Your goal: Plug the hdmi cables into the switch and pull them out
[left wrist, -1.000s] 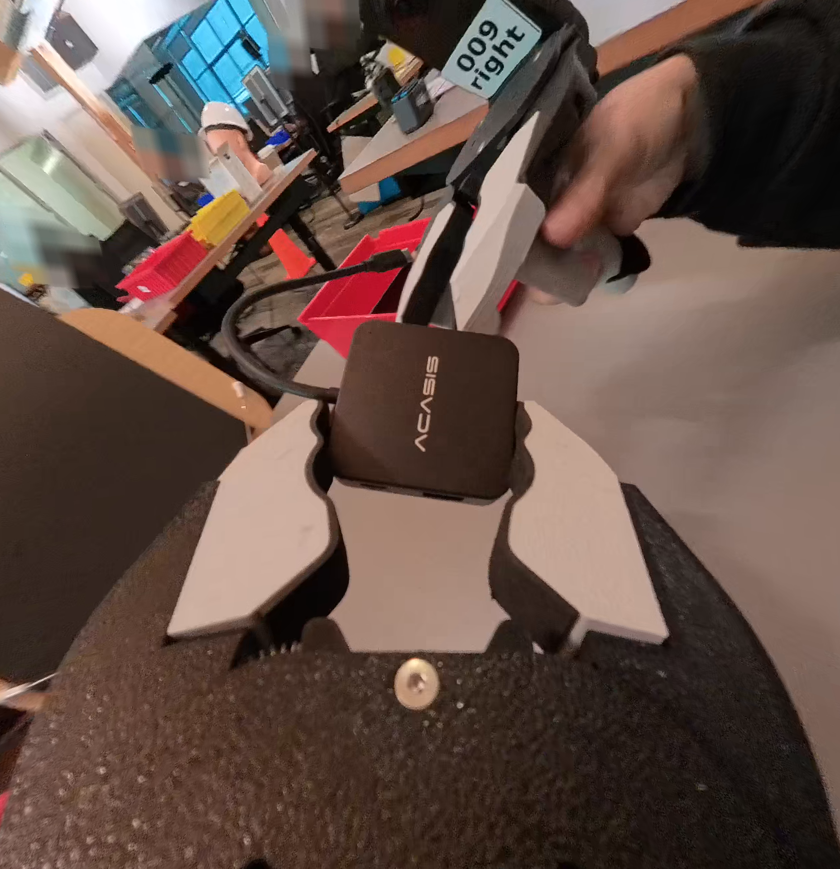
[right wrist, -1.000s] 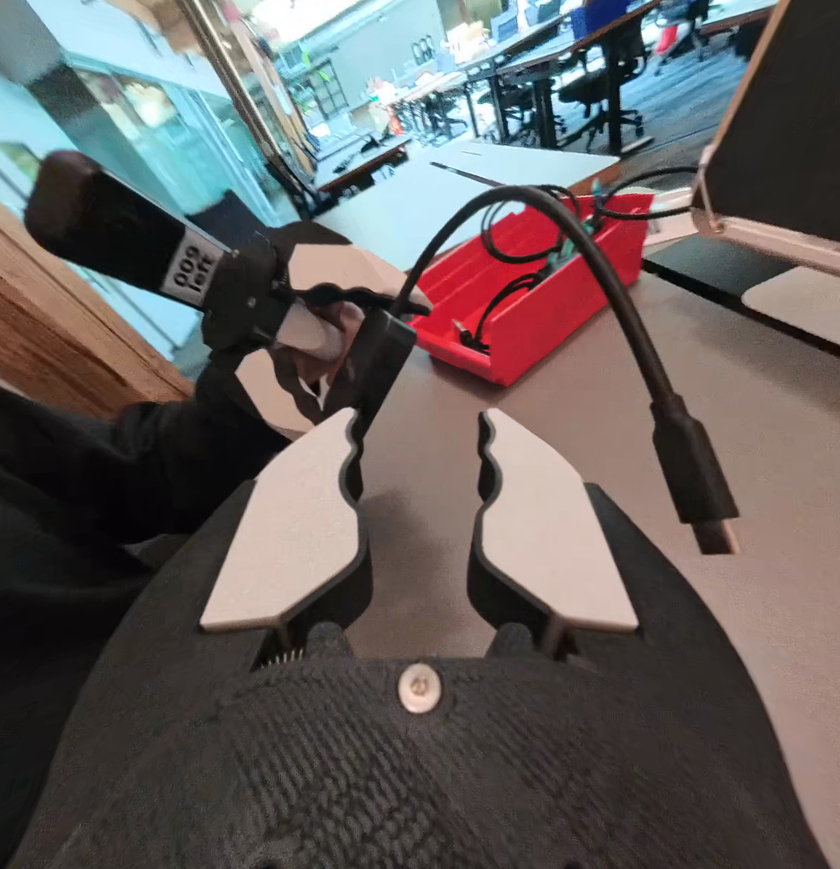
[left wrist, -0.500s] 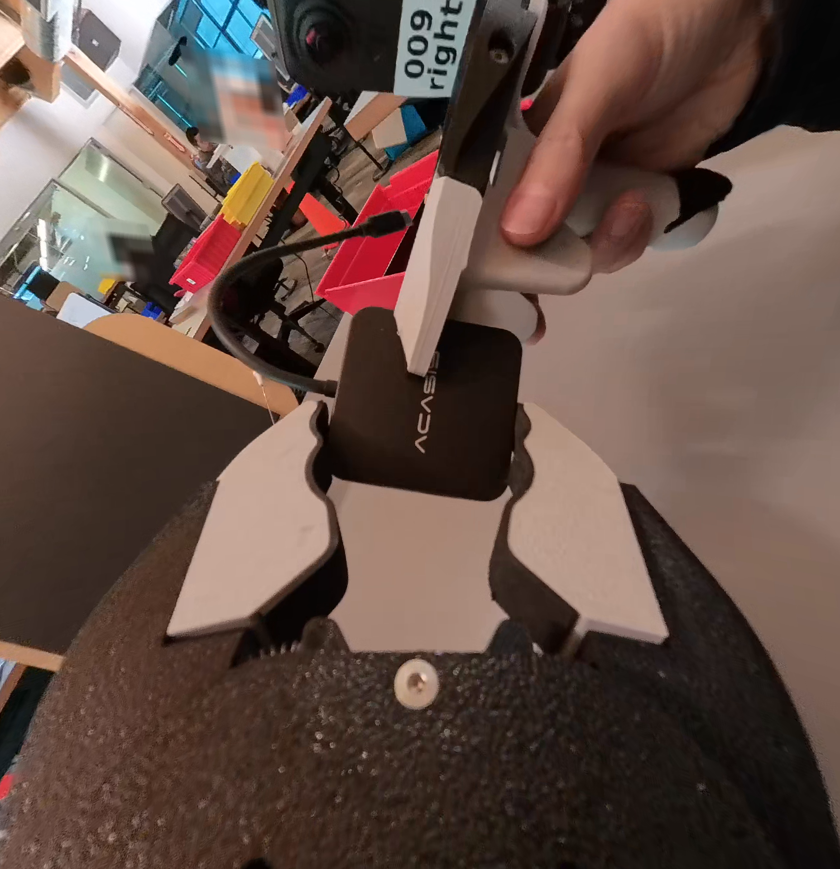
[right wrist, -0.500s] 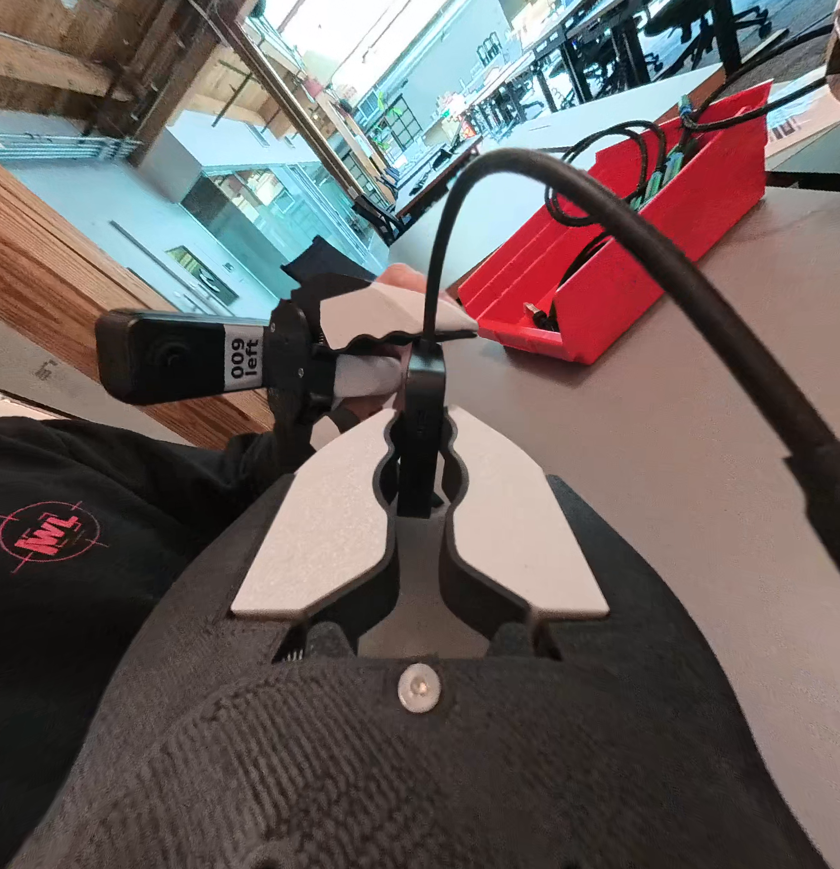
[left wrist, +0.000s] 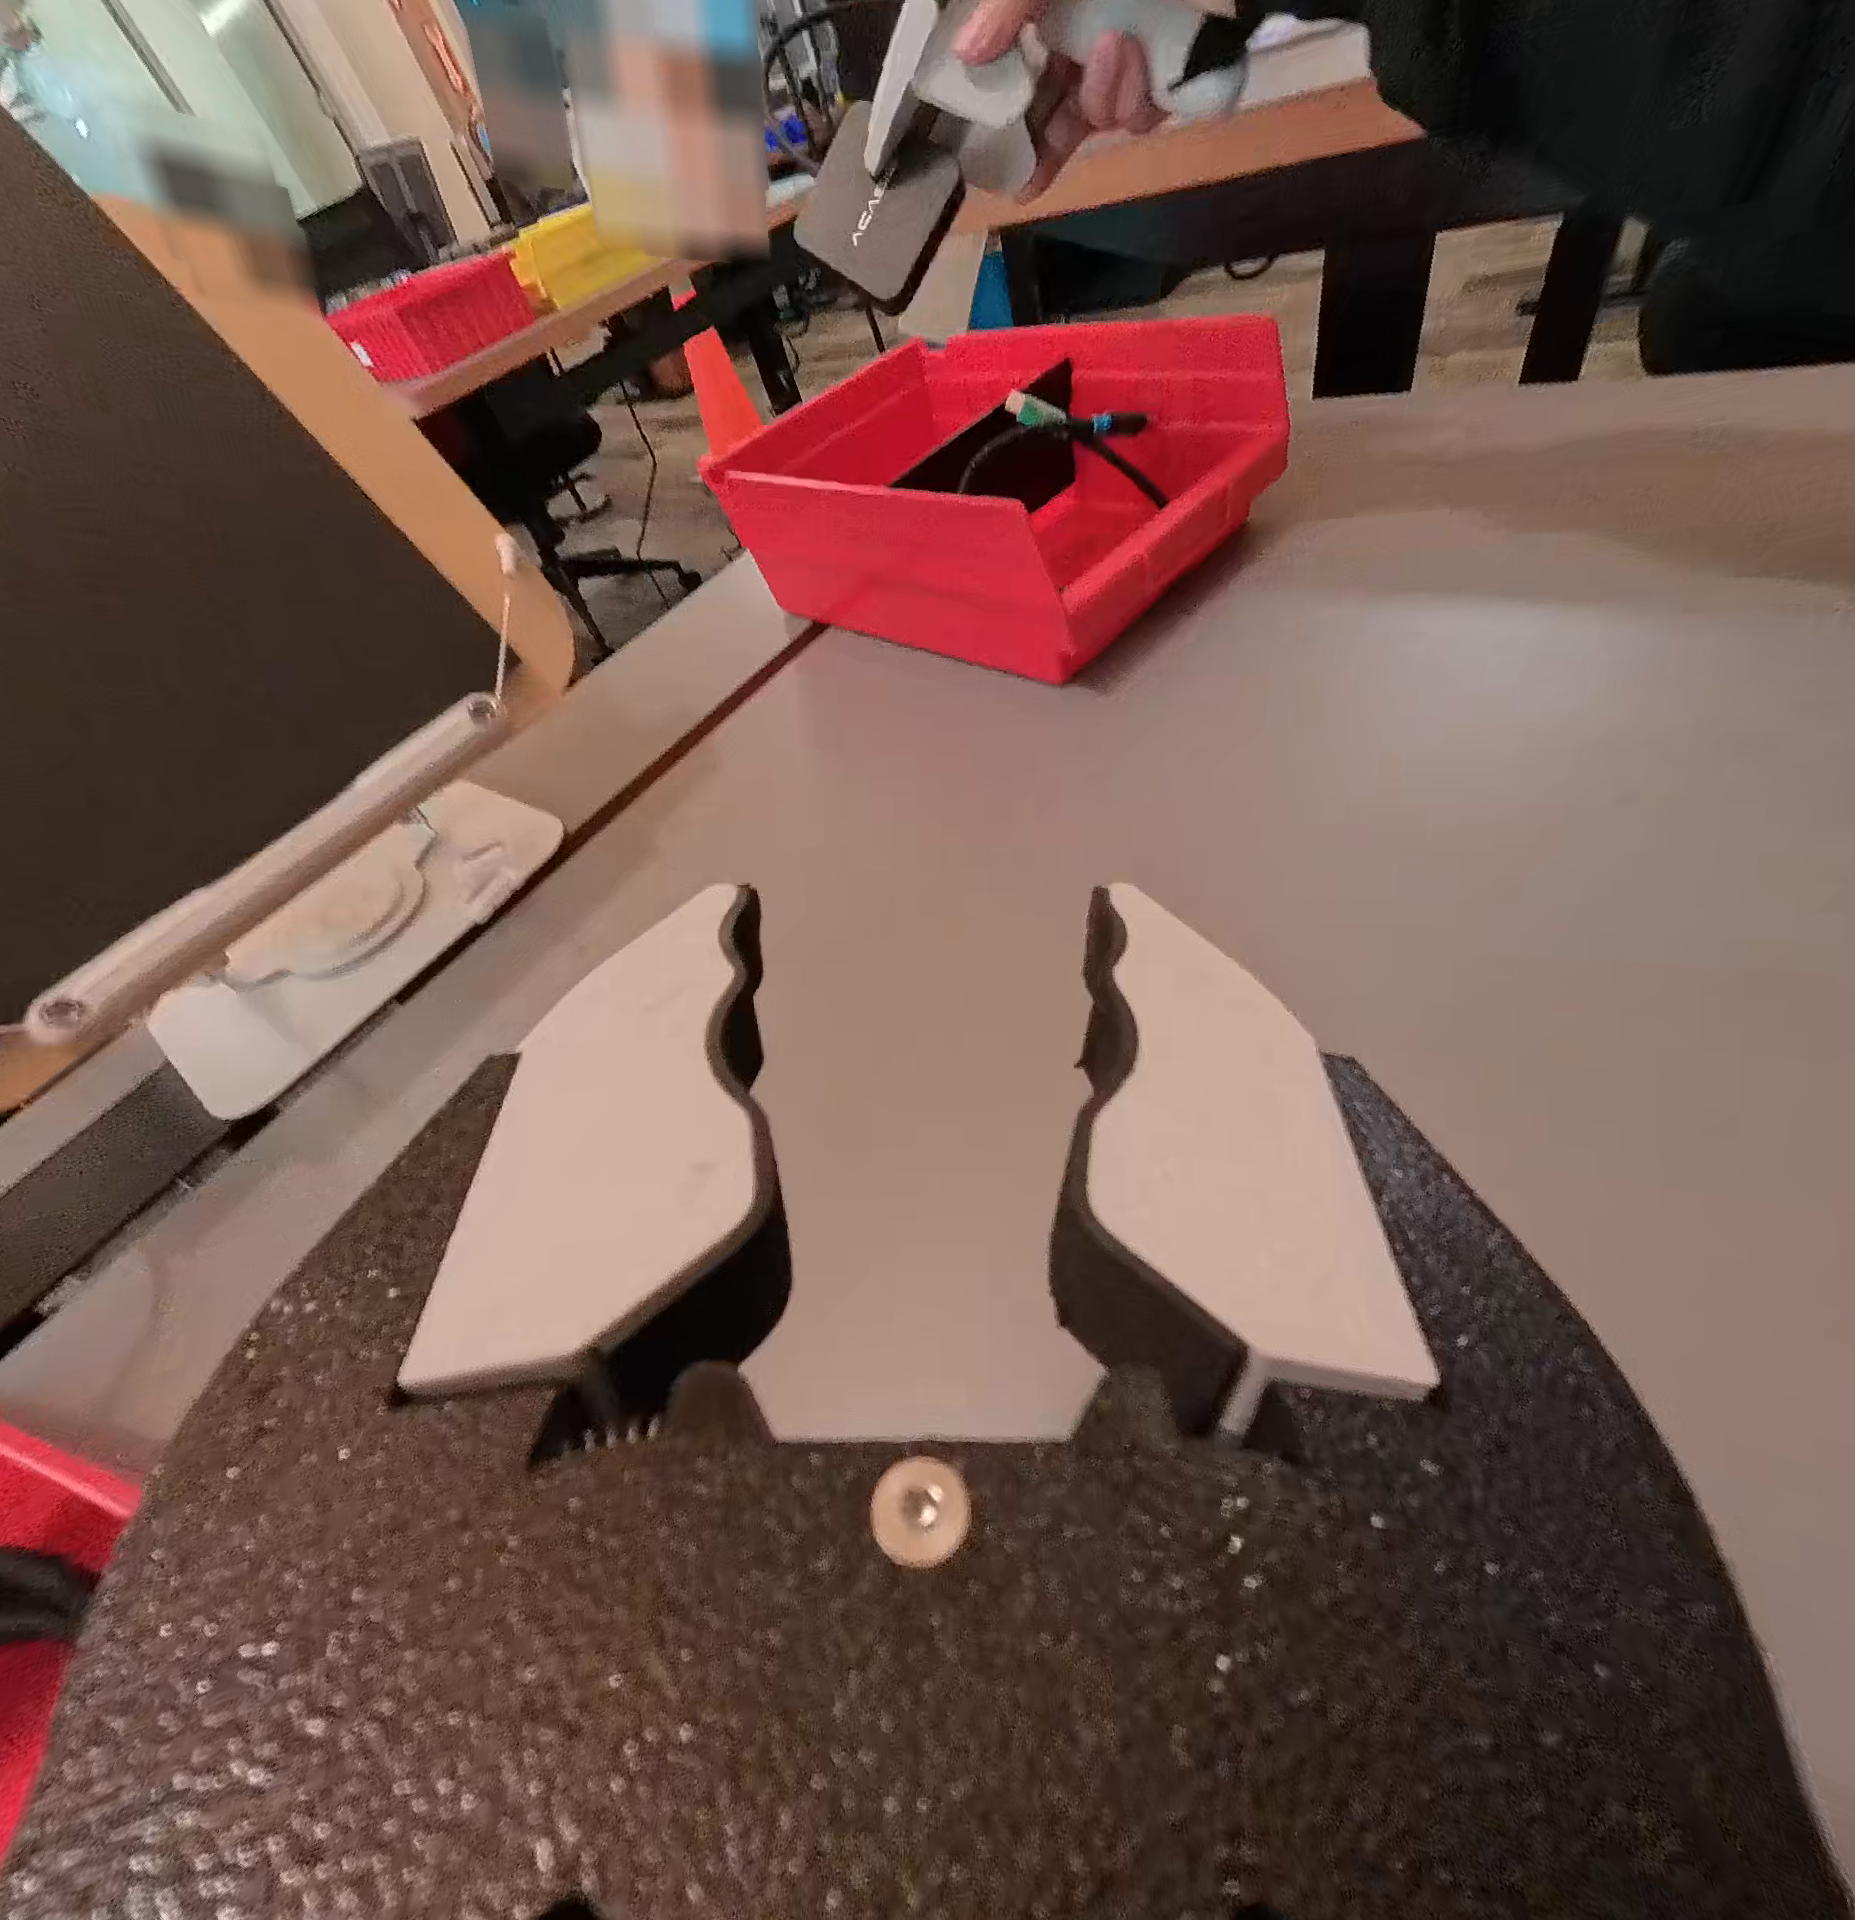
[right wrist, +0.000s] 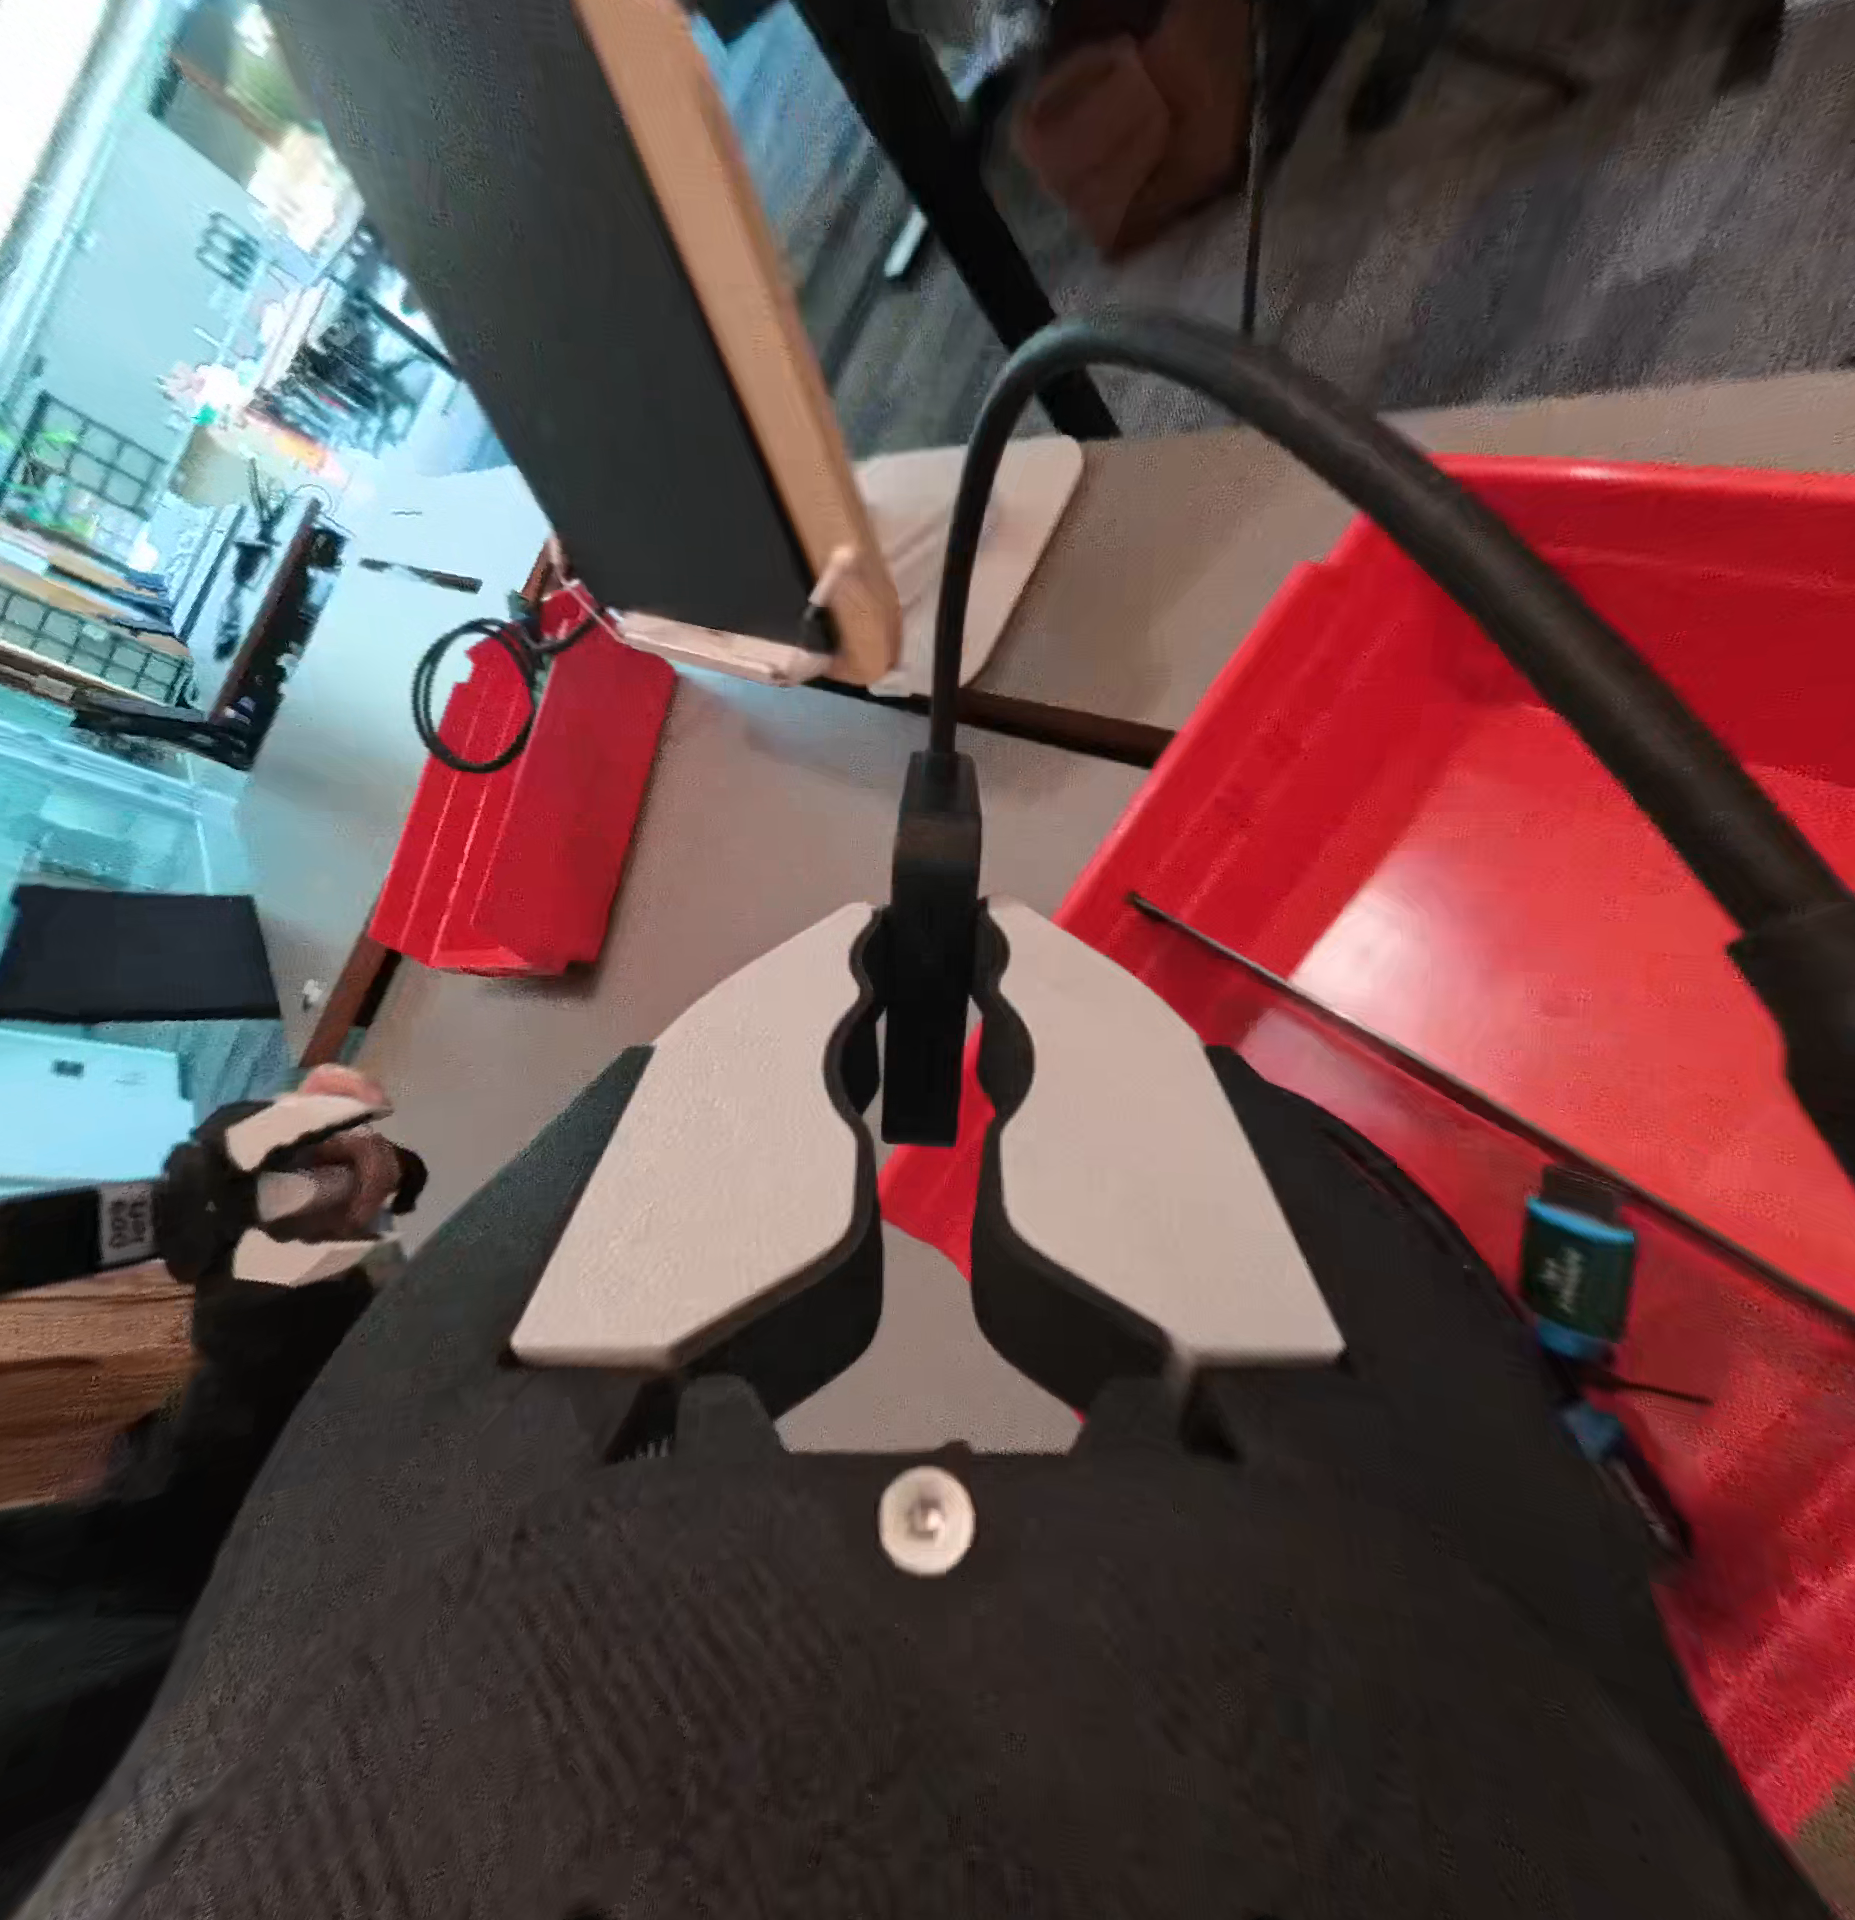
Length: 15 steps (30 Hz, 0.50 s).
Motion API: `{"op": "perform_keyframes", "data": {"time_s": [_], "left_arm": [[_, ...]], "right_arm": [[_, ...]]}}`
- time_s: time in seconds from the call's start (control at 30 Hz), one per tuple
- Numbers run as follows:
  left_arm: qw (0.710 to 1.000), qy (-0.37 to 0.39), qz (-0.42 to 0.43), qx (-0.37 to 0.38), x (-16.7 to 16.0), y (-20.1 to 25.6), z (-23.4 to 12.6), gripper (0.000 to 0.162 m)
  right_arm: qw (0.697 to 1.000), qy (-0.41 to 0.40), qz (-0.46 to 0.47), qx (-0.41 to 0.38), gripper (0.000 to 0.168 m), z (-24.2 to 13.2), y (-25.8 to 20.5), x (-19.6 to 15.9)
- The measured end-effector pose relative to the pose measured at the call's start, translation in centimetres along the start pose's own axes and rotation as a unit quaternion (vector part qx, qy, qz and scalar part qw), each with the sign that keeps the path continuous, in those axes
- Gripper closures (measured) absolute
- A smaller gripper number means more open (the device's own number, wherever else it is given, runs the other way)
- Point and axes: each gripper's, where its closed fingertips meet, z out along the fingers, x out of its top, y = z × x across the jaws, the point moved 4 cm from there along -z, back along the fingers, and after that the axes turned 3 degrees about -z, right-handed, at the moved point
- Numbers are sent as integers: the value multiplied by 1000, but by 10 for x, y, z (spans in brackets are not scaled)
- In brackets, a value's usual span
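My left gripper [left wrist: 923, 899] is open and empty, low over the grey table [left wrist: 1318, 935]. My right gripper [right wrist: 928, 920] is shut on the black switch [right wrist: 928, 997], seen edge-on between its fingers. The switch's own black cable [right wrist: 1318, 416] arches up and right to a plug [right wrist: 1827, 1018] at the frame edge. In the left wrist view the right gripper [left wrist: 902, 114] holds the switch [left wrist: 881, 223] high above the red bin [left wrist: 902, 551]. An HDMI plug [left wrist: 1048, 416] with its cable lies in that bin. The right wrist view shows a blue-green HDMI plug [right wrist: 1572, 1278] in the bin [right wrist: 1525, 935] below.
A dark board with a wooden rim [left wrist: 175, 520] stands on a white base [left wrist: 383, 914] at the table's left. A second red bin [right wrist: 528, 831] with a looped cable sits farther along. The left gripper [right wrist: 310, 1184] shows at lower left in the right wrist view.
My left gripper let go of the switch, opened and drew back low over the table. My right gripper closed on the switch and carried it above the red bin.
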Motion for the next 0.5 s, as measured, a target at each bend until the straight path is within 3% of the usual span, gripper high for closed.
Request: {"op": "perform_keyframes", "data": {"time_s": [0.1,0.23,0.37,0.5], "left_arm": [[1000,-14,-14,5,-14,3,-5,105],[999,-9,-52,7,-22,2,-9,109],[997,-4,-80,2,-24,-2,-11,112],[997,-11,-76,5,-25,-6,-14,112]], "right_arm": [[998,-23,40,-51,153,11,50,8],[989,3,149,21,154,41,75,14],[982,-15,189,-7,153,64,103,4],[981,-24,187,-33,124,72,110,-4]]}}
